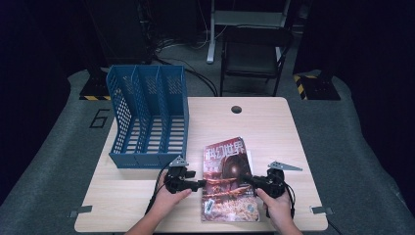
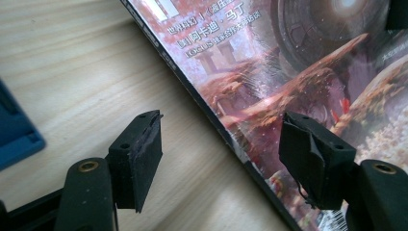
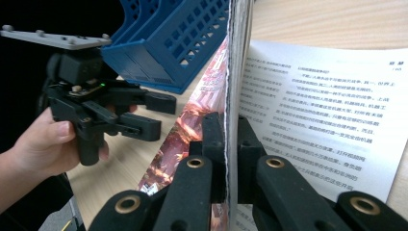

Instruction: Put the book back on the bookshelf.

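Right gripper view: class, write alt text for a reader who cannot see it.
The right tongs are shut on the open edge of a magazine, lifting its cover and some pages off a printed page. At left, a hand holds the left tongs, jaws open, in front of a blue file rack on the wooden table.

Magazine (image 2: 298,72) cut off by frame edges

Glossy paper magazine (image 1: 229,181) (matt wooden table (image 1: 274,127))

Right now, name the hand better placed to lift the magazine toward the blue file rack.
Right. The right gripper is clamped on the magazine edge; the left gripper is open, straddling its spine.
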Available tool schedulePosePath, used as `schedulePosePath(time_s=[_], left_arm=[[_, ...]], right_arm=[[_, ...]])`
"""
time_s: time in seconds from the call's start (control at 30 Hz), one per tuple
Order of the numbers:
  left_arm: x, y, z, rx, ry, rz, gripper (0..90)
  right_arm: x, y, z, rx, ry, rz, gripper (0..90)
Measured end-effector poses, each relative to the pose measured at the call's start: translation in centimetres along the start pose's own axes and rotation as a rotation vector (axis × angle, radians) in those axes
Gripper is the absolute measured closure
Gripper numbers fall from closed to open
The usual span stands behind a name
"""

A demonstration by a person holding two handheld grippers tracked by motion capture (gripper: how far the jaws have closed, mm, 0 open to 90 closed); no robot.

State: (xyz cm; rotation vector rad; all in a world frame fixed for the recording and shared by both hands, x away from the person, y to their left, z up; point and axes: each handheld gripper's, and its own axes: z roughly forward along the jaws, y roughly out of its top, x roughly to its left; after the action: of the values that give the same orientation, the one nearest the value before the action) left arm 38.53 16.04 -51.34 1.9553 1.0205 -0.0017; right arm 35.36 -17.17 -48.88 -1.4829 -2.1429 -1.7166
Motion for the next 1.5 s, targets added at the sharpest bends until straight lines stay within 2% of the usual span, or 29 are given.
schedulePosePath(time_s=[0.03,0.07,0.13,0.2,0.3,0.33,0.37,0.4,0.5,0.53,0.67,0.97,1.0,1.03,1.13,1.17,1.33,1.4,1.43,1.47,1.5], left_arm=[[0.0,0.1,0.0,0.012,-0.018,-0.022,31.7],[0.0,0.1,0.2,0.005,-0.021,-0.032,31.7],[0.1,0.1,0.7,0.008,-0.043,-0.068,31.8],[0.1,0.1,0.8,0.003,-0.041,-0.075,32.1],[-0.1,0.1,1.2,0.008,-0.062,-0.086,35.0],[-0.1,0.2,1.2,0.014,-0.070,-0.083,35.9],[-0.2,0.2,1.3,0.017,-0.086,-0.098,39.4],[-0.2,0.2,1.4,0.011,-0.086,-0.087,39.4],[-0.4,0.3,1.5,0.012,-0.126,-0.116,45.1],[-0.3,0.3,1.5,0.016,-0.132,-0.107,47.5],[-0.3,0.3,1.3,0.007,-0.129,-0.131,54.8],[-0.1,0.6,0.6,-0.004,-0.135,-0.117,63.7],[-0.3,0.6,0.5,-0.017,-0.137,-0.132,65.4],[-0.3,0.6,0.4,-0.015,-0.141,-0.124,68.8],[-0.5,0.7,0.2,-0.021,-0.138,-0.117,70.5],[-0.5,0.7,0.1,-0.018,-0.141,-0.112,72.1],[-0.8,0.8,0.1,-0.026,-0.135,-0.121,74.1],[-0.7,0.9,0.0,-0.025,-0.139,-0.133,75.6],[-0.7,1.0,-0.1,-0.027,-0.139,-0.136,75.6],[-0.5,1.1,-0.3,-0.030,-0.141,-0.125,76.8],[-0.6,1.1,-0.3,-0.033,-0.139,-0.141,76.8]], right_arm=[[0.1,0.0,-0.1,-0.007,0.006,-0.005,87.4],[0.1,0.0,-0.1,-0.021,0.009,-0.027,87.4],[0.5,0.0,-0.3,-0.030,0.018,-0.032,87.4],[0.6,0.0,-0.4,-0.032,0.016,-0.033,87.4],[0.8,0.1,-0.5,-0.037,0.017,-0.038,87.3],[0.8,0.0,-0.5,-0.038,0.019,-0.039,87.3],[0.9,0.1,-0.6,-0.040,0.023,-0.041,87.3],[0.9,0.1,-0.6,-0.040,0.023,-0.041,87.3],[1.0,0.1,-0.8,-0.046,0.035,-0.058,87.3],[1.0,0.1,-0.8,-0.048,0.035,-0.064,87.3],[1.0,0.2,-0.8,-0.050,0.043,-0.059,87.2],[1.0,0.4,-0.8,-0.033,0.031,-0.048,87.0],[0.9,0.4,-0.8,-0.033,0.030,-0.052,86.9],[0.7,0.5,-0.7,-0.025,0.025,-0.038,86.2],[0.3,0.5,-0.7,-0.018,0.022,-0.024,85.1],[-0.2,0.5,-0.6,0.002,0.020,0.009,83.8],[-1.0,0.5,-0.5,0.030,0.011,0.032,82.5],[-1.7,0.4,-0.3,0.054,0.022,0.069,80.8],[-1.7,0.4,-0.3,0.054,0.022,0.069,80.8],[-2.0,0.3,-0.1,0.075,0.026,0.080,79.3],[-2.0,0.3,-0.1,0.075,0.026,0.080,79.3]])
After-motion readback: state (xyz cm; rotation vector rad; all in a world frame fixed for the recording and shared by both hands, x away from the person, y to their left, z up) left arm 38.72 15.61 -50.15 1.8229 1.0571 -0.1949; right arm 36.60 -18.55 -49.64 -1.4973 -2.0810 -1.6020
